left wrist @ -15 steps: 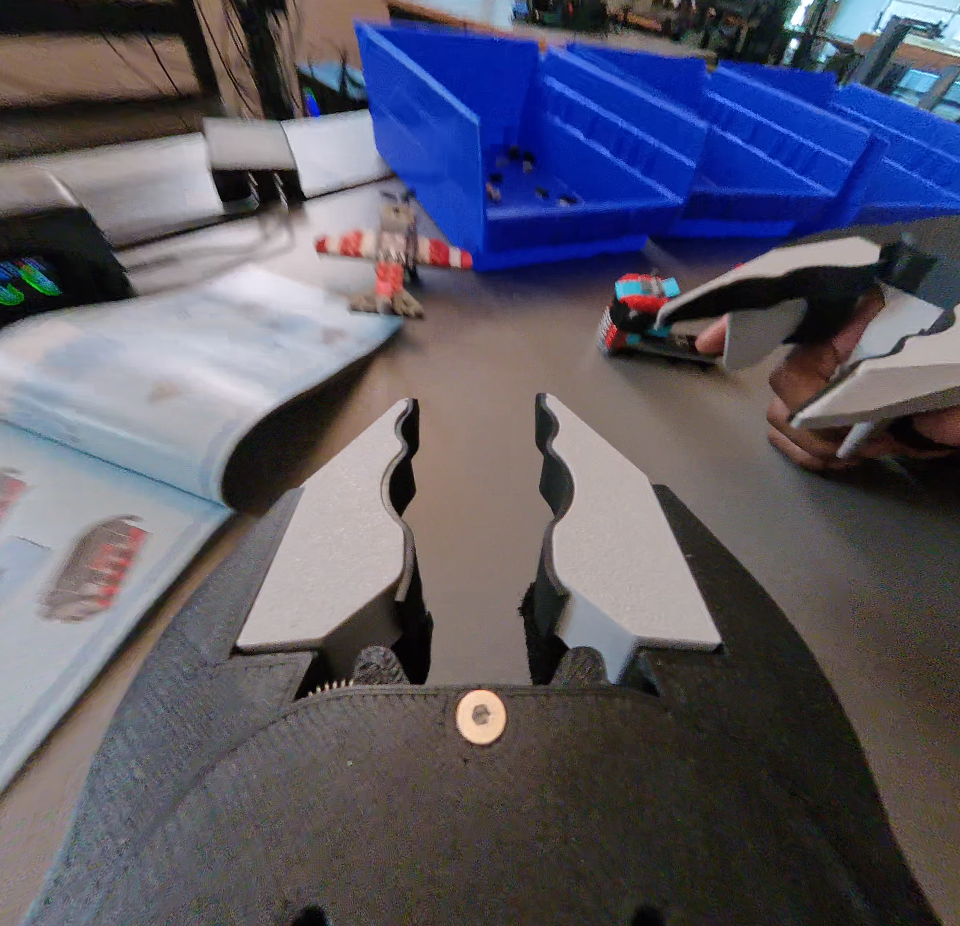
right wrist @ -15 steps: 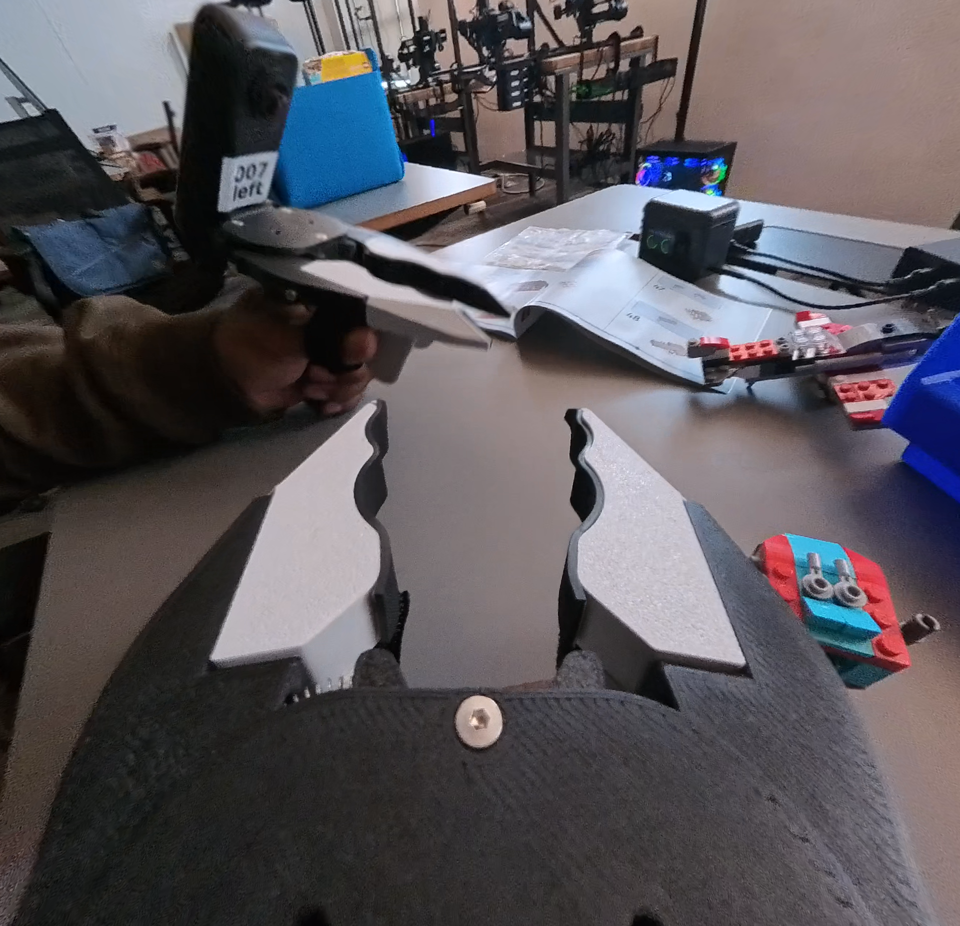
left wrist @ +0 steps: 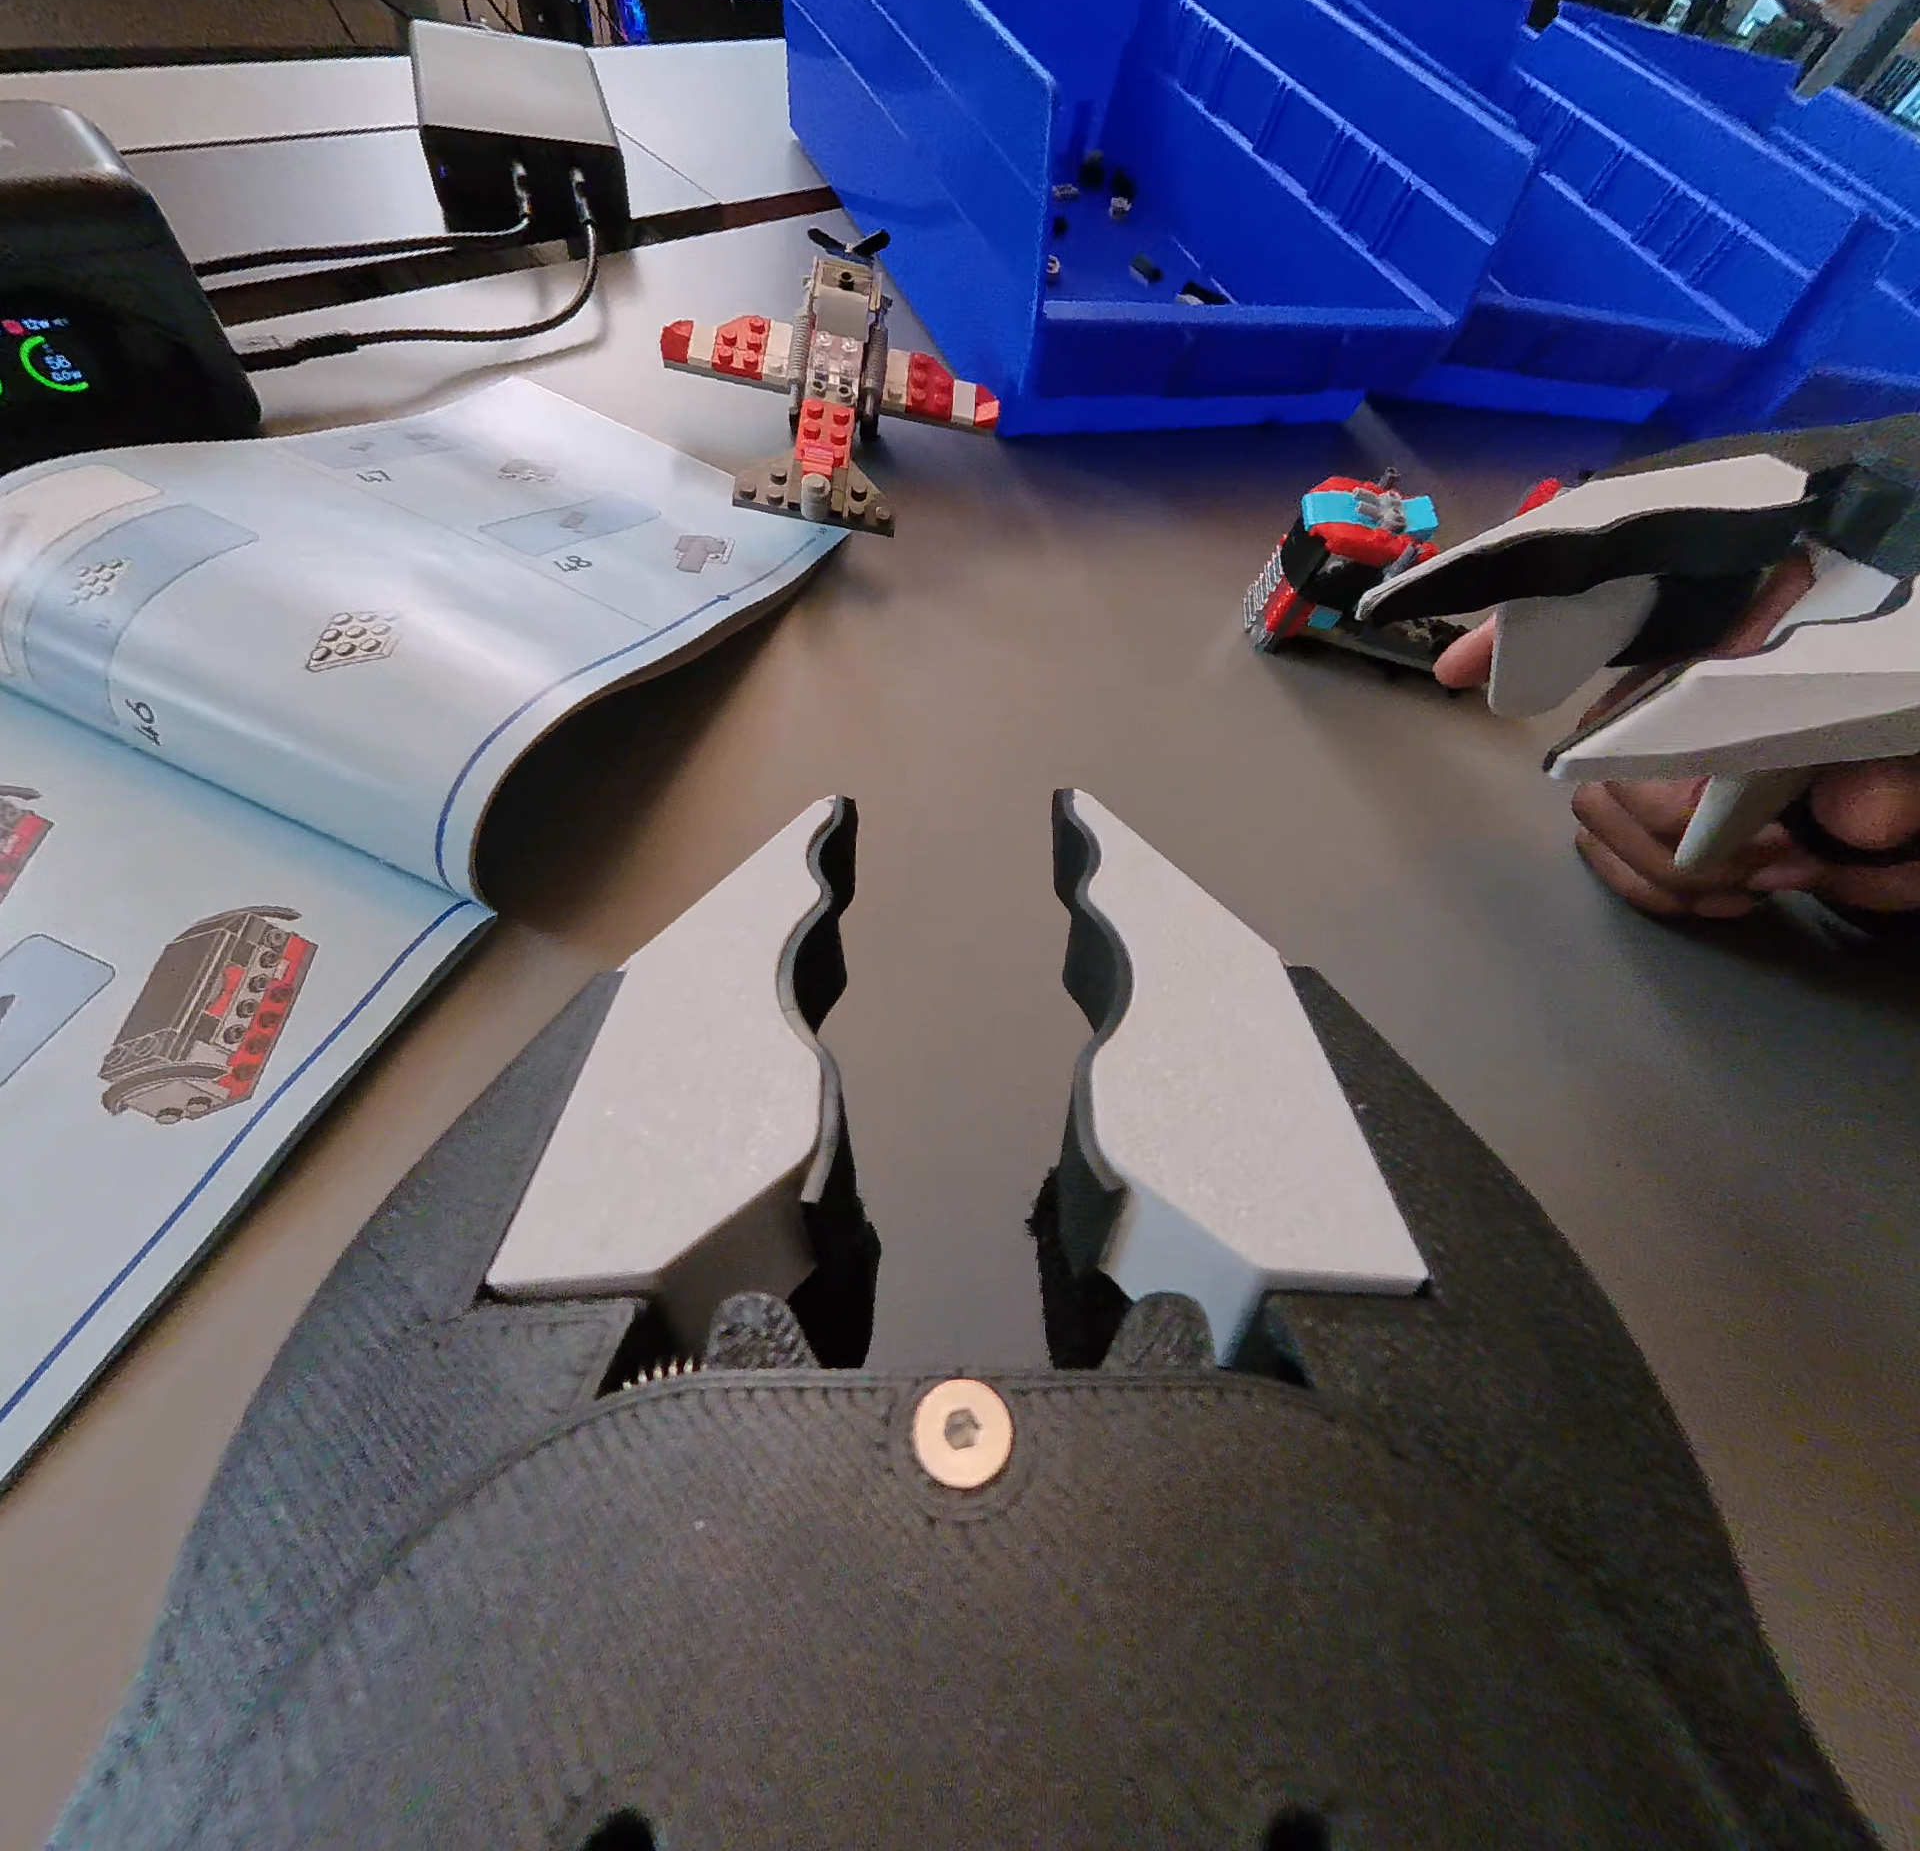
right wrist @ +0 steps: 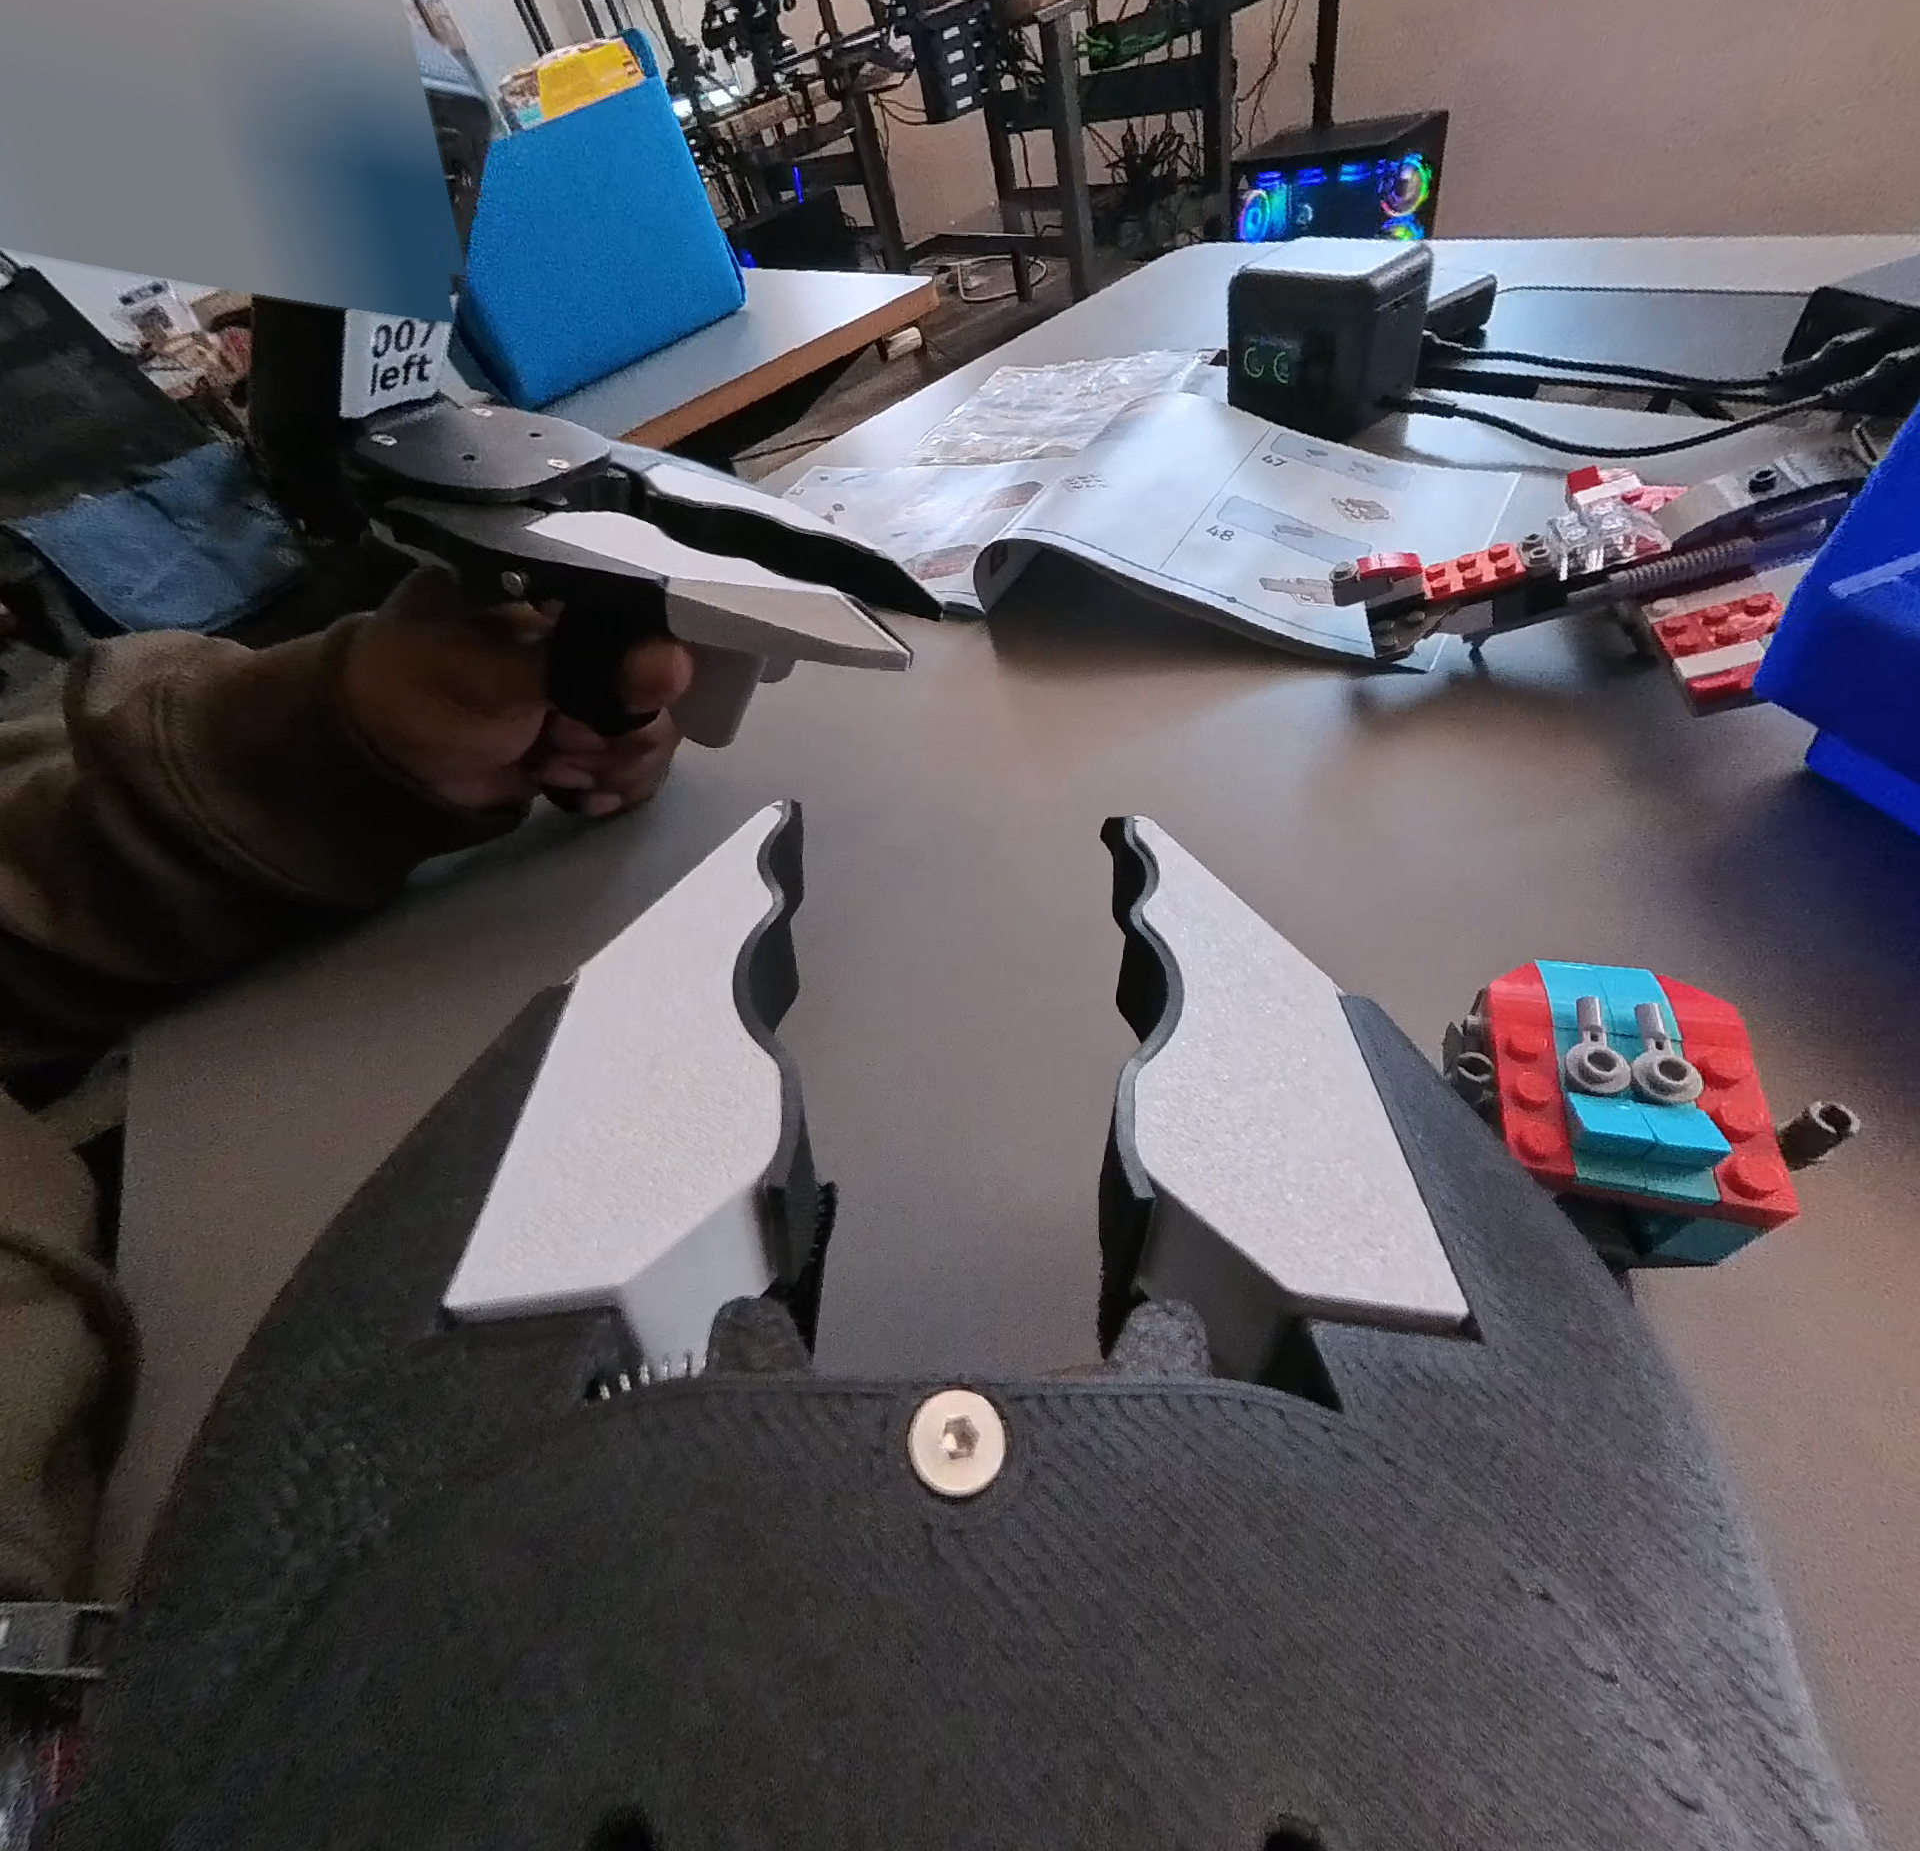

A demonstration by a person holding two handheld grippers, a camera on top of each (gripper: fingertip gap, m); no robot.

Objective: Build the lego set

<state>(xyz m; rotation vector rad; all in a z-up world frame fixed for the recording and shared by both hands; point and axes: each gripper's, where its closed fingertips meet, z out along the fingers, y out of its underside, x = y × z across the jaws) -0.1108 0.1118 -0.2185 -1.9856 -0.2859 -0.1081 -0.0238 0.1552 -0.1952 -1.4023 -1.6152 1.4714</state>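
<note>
Brick car [right wrist: 1631, 1105], studded red/teal plastic, sits on the grey worktop [right wrist: 987, 762] at 3 o'clock just beside the right gripper [right wrist: 951, 835]; jaws wide, bare. Left gripper [left wrist: 954, 814] jaws narrower, also bare; open booklet [left wrist: 312, 596] at 10 o'clock, brick plane [left wrist: 831, 367] at 12, blue ribbed bins [left wrist: 1247, 243] beyond.

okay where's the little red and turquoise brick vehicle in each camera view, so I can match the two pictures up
Left wrist view: the red and turquoise brick vehicle sits right of centre, beyond this tool's tips, partly behind the right tool.
Right wrist view: the same vehicle lies at the right edge, beside that tool's right finger, outside the open jaws.
Shared landmark: the red and white brick plane at the open booklet's corner.
</note>
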